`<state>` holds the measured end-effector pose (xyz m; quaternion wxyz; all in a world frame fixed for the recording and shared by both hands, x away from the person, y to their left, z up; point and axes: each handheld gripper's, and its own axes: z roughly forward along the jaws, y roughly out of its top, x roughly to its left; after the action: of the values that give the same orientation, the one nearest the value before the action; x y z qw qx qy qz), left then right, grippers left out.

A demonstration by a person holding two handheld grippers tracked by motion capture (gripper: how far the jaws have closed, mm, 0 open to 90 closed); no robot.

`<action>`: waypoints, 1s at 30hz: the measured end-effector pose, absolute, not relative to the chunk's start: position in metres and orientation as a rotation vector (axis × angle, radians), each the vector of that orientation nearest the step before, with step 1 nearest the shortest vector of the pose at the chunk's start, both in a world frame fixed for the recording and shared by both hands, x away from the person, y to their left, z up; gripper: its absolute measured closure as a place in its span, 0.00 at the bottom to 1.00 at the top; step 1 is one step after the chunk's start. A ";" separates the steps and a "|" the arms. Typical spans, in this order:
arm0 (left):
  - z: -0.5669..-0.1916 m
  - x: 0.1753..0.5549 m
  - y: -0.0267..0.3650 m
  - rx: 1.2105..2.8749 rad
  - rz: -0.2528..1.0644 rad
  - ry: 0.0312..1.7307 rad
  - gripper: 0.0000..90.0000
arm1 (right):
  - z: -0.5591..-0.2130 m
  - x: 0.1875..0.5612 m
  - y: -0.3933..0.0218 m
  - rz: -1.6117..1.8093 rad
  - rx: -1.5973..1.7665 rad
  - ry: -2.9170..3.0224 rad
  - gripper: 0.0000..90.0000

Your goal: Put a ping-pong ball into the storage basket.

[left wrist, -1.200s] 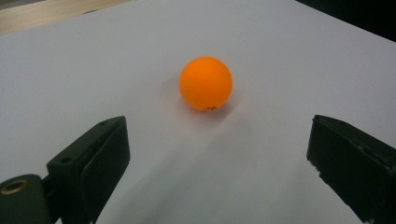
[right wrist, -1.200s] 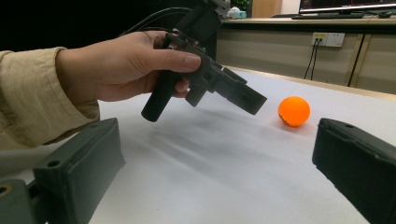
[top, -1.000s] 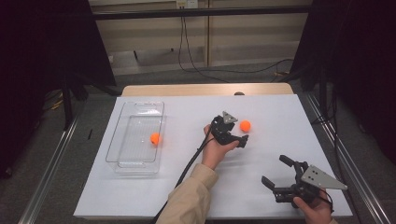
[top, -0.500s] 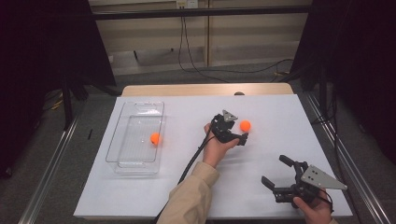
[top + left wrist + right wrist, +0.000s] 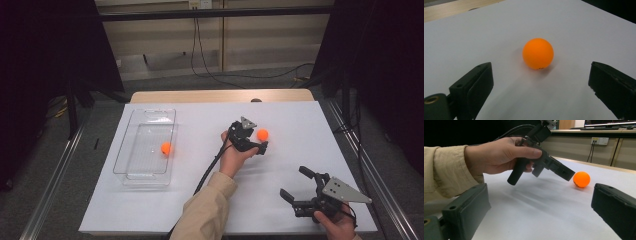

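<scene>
Left gripper [image 5: 256, 140]: jaws spread, just beside orange ball [image 5: 262, 134] on white tabletop [image 5: 300, 125], not touching. Right gripper [image 5: 300, 189]: jaws spread, empty, well apart from ball.

- The left gripper [image 5: 256, 142] has been brought slightly closer to the orange ball [image 5: 262, 134] near the frame's centre.
- Its fingers [image 5: 472, 85] are now held spread, with the ball lying just ahead between them.
</scene>
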<state>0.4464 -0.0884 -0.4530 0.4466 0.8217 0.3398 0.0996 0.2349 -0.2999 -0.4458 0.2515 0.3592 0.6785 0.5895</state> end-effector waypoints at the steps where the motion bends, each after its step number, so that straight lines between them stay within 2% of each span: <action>1: -0.453 0.447 -0.089 2.036 0.252 0.842 0.07 | -0.446 0.235 -0.300 1.603 0.978 1.846 0.01; 30: -0.456 0.455 -0.099 2.026 0.243 0.857 0.07 | -0.446 0.236 -0.300 1.604 0.978 1.847 0.01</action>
<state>0.4548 -0.0987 -0.4557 0.4478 0.8186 0.3461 0.0982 0.2356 -0.3001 -0.4460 0.2510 0.3594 0.6786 0.5894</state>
